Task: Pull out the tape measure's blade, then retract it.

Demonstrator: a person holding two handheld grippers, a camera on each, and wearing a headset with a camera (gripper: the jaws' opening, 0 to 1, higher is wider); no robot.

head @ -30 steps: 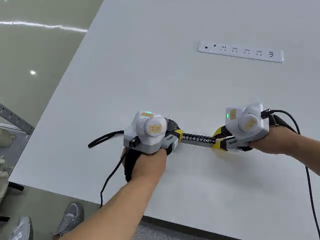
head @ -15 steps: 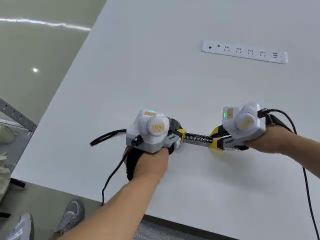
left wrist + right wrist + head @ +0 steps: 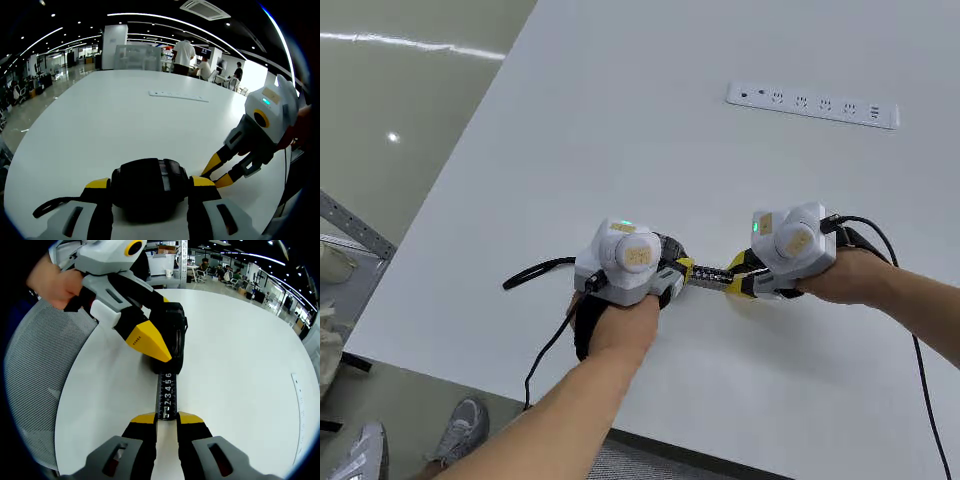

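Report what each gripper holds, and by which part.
Left gripper clamps the tape measure's black case by its sides; right gripper pinches the blade near its tip.

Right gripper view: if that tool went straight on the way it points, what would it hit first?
Most likely the tape measure's black case, just along the blade it pinches.

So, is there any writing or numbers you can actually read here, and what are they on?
"2 3 4 5 6": printed along the tape measure's blade, seen in the right gripper view; the finer scale marks beside the digits are too small to read.
On the power strip: any markings are too small to read.
No other text is legible.
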